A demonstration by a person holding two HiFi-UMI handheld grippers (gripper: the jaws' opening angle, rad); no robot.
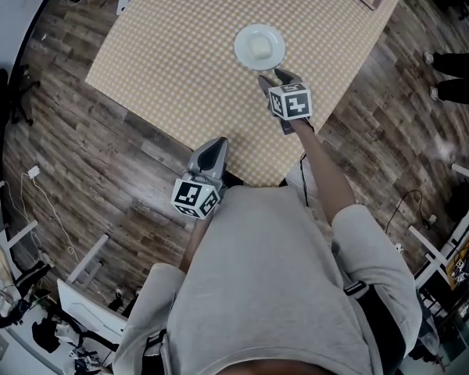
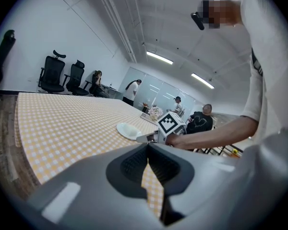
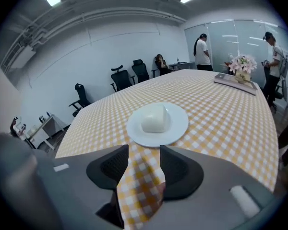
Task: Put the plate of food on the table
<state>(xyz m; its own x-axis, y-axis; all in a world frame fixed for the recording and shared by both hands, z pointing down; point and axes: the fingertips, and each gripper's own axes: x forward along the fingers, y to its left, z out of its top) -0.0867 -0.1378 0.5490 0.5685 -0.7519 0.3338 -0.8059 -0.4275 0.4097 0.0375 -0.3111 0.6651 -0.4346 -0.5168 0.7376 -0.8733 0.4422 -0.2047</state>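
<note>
As the right gripper (image 1: pixel 270 78) faces the plate (image 1: pixel 259 47), its cube (image 1: pixel 291 101) shows markers.

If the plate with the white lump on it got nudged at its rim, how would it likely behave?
The plate looks shallow, rigid and glossy, so it would probably slide on the checked tablecloth rather than tip. The white food sits loose and rounded, so it might shift.

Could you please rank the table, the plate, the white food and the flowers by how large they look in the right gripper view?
1. table
2. plate
3. white food and flowers: about alike here; the flowers stand much farther from the camera, so I would not rank them.
</note>
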